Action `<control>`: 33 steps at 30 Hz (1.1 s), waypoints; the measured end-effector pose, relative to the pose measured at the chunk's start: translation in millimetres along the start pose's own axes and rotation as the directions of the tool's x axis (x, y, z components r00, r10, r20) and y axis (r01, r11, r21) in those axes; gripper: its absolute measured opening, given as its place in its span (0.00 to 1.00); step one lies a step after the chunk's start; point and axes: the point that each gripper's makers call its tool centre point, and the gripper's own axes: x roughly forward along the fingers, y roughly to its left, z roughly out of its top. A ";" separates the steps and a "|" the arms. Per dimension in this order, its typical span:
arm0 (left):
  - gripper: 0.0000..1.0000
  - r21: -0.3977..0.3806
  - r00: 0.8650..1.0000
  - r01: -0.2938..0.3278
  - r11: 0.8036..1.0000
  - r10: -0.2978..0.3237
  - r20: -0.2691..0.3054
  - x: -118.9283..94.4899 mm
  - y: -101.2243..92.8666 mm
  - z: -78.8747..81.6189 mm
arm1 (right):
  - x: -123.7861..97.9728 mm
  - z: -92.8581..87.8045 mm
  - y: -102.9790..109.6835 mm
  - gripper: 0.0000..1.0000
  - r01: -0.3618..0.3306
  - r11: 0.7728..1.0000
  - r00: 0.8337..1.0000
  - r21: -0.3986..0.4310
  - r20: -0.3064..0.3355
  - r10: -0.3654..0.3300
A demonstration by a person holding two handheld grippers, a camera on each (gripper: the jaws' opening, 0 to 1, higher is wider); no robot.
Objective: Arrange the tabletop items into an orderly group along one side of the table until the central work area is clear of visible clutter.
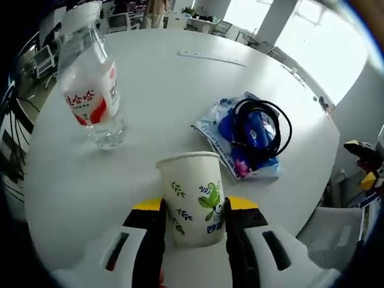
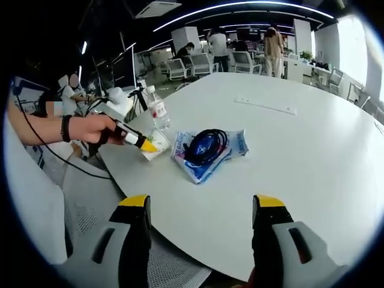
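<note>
— What's the left gripper [image 1: 193,223] got?

— A paper cup [image 1: 192,198], white with green leaf prints. Both jaws are pressed against its sides, so it is clamped between them, standing upright on the white table [image 1: 156,90].

— And beyond the jaws?

— Ahead of the left jaw, well apart from the cup, stands a clear plastic bottle [image 1: 91,90] with a red and white label. Ahead of the right jaw lies a blue printed plastic packet [image 1: 240,137] with a coiled black cable [image 1: 264,126] resting on top of it. Far past both, near the table's far side, a thin white strip [image 1: 211,57] lies flat.

— The right gripper [image 2: 203,231]?

— Its jaws stand wide apart with nothing between them, over the near edge of the table [image 2: 312,156]. Out ahead, between the lines of the two jaws, sits the packet [image 2: 234,144] with the cable [image 2: 205,146]. Beyond its left jaw you see the person's hand [image 2: 96,129] bringing in the other gripper [image 2: 147,144], closed on the cup [image 2: 157,150], with the bottle [image 2: 158,110] just behind it.

— Anyone else about?

— People [image 2: 273,42] standing by desks at the far end of the room.
</note>
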 end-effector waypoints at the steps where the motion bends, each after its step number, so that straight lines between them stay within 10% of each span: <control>1: 0.38 0.004 1.000 0.003 1.000 -0.003 0.003 -0.8 -0.5 0.3 | 0.9 0.5 0.4 0.68 -0.002 1.000 1.000 -0.001 0.000 0.002; 17: 0.38 0.070 0.996 0.060 0.996 -0.064 0.060 -18.5 -20.0 9.5 | 13.5 8.5 13.1 0.67 -0.047 0.998 0.999 -0.029 -0.001 0.047; 33: 0.38 0.310 0.987 0.120 0.943 -0.146 0.063 -34.8 -55.8 14.3 | 31.2 24.3 34.8 0.64 -0.116 0.991 0.993 -0.069 0.005 0.117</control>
